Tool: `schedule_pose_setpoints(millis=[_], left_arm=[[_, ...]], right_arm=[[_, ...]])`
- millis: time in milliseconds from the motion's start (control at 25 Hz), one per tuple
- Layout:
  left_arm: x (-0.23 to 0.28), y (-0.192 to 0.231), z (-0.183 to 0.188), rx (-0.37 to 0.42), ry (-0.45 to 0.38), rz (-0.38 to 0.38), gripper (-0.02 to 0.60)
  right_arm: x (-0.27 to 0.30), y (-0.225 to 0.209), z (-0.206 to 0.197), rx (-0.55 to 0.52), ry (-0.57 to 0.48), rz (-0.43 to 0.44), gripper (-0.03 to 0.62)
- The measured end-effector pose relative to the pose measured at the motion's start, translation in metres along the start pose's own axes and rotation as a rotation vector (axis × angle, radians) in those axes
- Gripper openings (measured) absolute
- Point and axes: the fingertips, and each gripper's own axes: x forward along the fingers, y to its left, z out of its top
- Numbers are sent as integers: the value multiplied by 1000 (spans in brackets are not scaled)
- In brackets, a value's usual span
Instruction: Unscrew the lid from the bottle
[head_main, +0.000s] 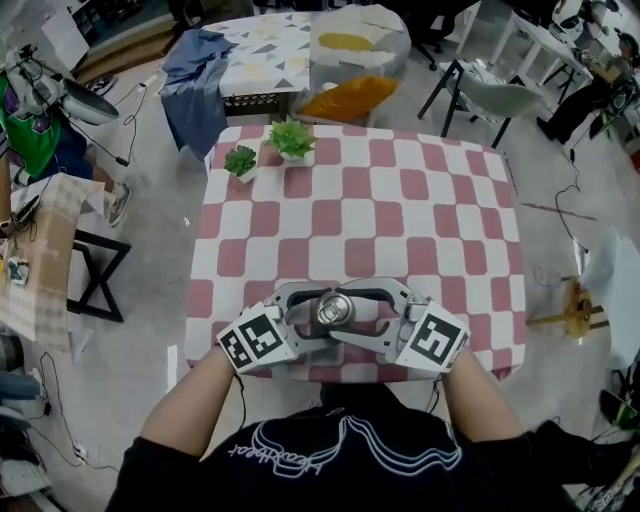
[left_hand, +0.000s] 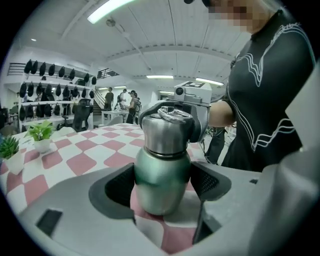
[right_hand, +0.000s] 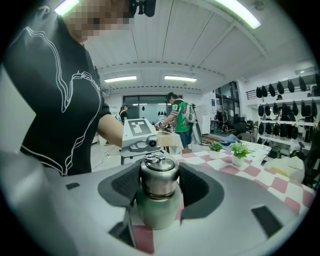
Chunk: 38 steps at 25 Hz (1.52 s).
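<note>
A green metal bottle (head_main: 335, 310) with a steel lid (right_hand: 159, 176) stands upright on the red-and-white checked table (head_main: 400, 230), close to its near edge. My left gripper (head_main: 320, 320) comes in from the left, and in the left gripper view its dark pads (left_hand: 120, 184) press on both sides of the green body (left_hand: 161, 186). My right gripper (head_main: 352, 320) comes in from the right and sits higher, with its pads (right_hand: 125, 186) closed around the steel lid. The lid (left_hand: 165, 131) sits on the bottle's neck.
Two small potted plants (head_main: 291, 138) (head_main: 240, 160) stand at the table's far left corner. A cloth-covered table (head_main: 300, 50) and a chair (head_main: 480, 95) stand beyond it. A cluttered bench (head_main: 40, 250) is at the left. People stand far off in the room.
</note>
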Motion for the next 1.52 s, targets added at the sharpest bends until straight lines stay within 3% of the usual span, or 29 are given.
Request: schedule_pose_setpoints(millis=[400, 720, 840, 960, 1080, 1520], left_arm=[[-4, -3, -3, 86, 61, -146, 354], [-5, -2, -1, 82, 45, -138, 354], [-4, -2, -1, 66, 27, -110, 354], [-3, -2, 0, 47, 6, -71, 354], [-3, -1, 0, 22, -15, -19, 354], [0, -1, 1, -93, -74, 267, 354]], right_arm=[[5, 6, 2, -69, 33, 164, 249], [5, 6, 3, -81, 41, 203, 250], [3, 3, 4, -59, 24, 163, 253], [-3, -1, 11, -9, -36, 100, 307], [-5, 1, 13, 20, -60, 46, 319], [-8, 4, -5, 79, -57, -262, 314]])
